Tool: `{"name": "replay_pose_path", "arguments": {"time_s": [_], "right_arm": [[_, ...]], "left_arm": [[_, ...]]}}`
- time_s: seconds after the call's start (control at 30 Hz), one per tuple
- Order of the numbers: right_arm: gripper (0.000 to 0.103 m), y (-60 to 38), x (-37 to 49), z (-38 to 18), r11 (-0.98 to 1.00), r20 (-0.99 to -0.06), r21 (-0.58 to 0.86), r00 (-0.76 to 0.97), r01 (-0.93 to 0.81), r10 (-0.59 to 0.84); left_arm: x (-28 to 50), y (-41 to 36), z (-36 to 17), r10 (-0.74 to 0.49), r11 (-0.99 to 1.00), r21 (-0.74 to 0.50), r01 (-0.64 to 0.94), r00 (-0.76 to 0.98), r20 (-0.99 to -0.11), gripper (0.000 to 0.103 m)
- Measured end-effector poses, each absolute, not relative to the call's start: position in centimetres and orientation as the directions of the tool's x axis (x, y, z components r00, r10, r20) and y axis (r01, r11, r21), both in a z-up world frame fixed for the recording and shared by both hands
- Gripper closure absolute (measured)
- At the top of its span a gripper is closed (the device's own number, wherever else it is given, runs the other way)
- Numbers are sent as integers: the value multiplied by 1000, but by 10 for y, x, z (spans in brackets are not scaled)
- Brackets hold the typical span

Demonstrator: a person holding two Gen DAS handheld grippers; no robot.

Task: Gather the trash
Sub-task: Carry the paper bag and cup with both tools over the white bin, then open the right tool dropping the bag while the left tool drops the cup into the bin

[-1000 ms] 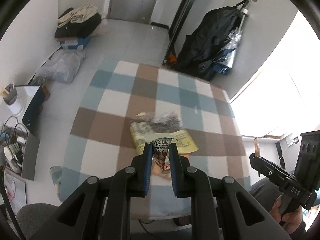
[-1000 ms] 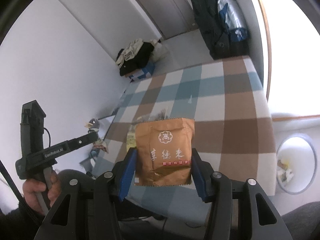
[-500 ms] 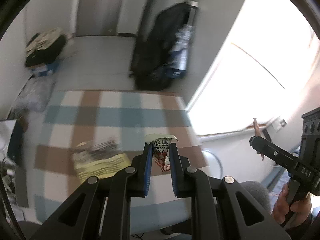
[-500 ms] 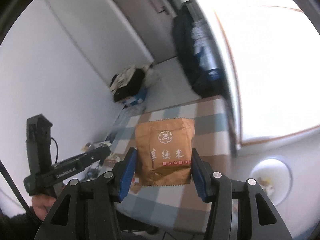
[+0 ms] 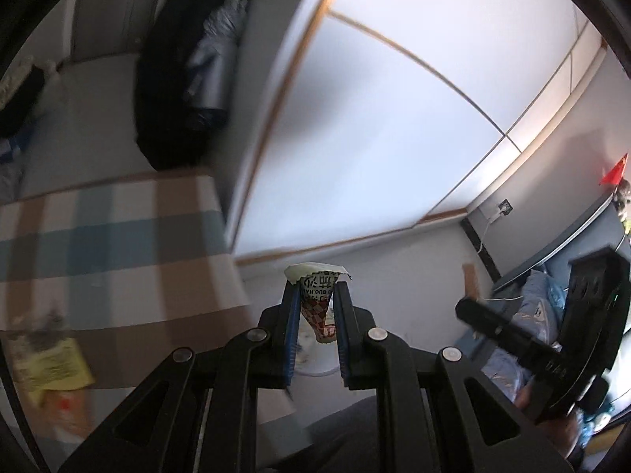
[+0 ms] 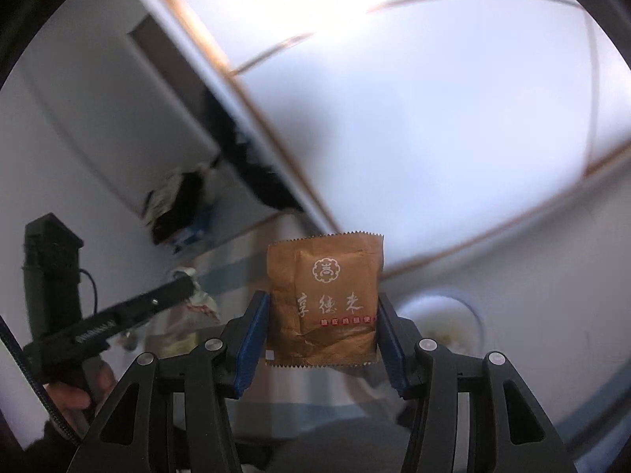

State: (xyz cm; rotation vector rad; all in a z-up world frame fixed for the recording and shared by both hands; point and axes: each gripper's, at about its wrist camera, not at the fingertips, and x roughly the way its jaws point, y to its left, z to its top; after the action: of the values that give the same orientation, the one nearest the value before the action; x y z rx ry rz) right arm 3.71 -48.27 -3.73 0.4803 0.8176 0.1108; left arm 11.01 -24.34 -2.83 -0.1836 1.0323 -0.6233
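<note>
Left wrist view: left gripper [image 5: 315, 303] pinches a small checkered wrapper [image 5: 318, 301], jaws narrow. Plaid table [image 5: 118, 236] at left carries a blurred yellow packet [image 5: 53, 362]; right gripper [image 5: 552, 343] at right.

Right wrist view: it clamps a brown paper packet [image 6: 324, 297] upright at mid-width. White bin [image 6: 441, 319] behind, partly hidden, blurred.

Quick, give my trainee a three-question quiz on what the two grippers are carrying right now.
1. True or false: the right gripper is shut on a brown packet.
2. What does the left gripper pinch? A) yellow wrapper B) red-and-white checked wrapper C) nothing
3. Fill in: beyond the brown packet, lower right in the right wrist view, sits a round white ____.

Key: 1 true. 2 B, the red-and-white checked wrapper; the yellow wrapper lies on the checked tablecloth. 3 bin.
</note>
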Motion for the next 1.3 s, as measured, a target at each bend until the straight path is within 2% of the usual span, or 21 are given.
{"name": "replay_pose_path", "arguments": {"time_s": [0.27, 0.47, 0.8, 1.07, 1.13, 1.3], "right_arm": [[51, -534, 37, -87, 853, -732, 475, 635, 217, 246], [52, -547, 49, -145, 844, -813, 457, 516, 280, 269], [50, -547, 90, -237, 810, -855, 498, 331, 309, 399], [36, -546, 105, -274, 808, -866, 494, 268, 321, 423], [24, -545, 106, -278, 798, -860, 506, 271, 327, 433], [23, -558, 97, -283, 769, -851, 522, 290, 368, 439]], "left_arm": [[128, -300, -63, -529, 814, -402, 418, 252, -810, 91], [137, -327, -102, -474, 833, -380, 401, 165, -865, 91], [150, -339, -140, -439, 852, -391, 348, 67, -896, 91], [159, -343, -155, -408, 867, -378, 325, 27, -913, 91], [160, -347, -157, -401, 870, -374, 322, 18, -916, 91], [164, -361, -162, -399, 868, -376, 325, 2, -917, 91]]}}
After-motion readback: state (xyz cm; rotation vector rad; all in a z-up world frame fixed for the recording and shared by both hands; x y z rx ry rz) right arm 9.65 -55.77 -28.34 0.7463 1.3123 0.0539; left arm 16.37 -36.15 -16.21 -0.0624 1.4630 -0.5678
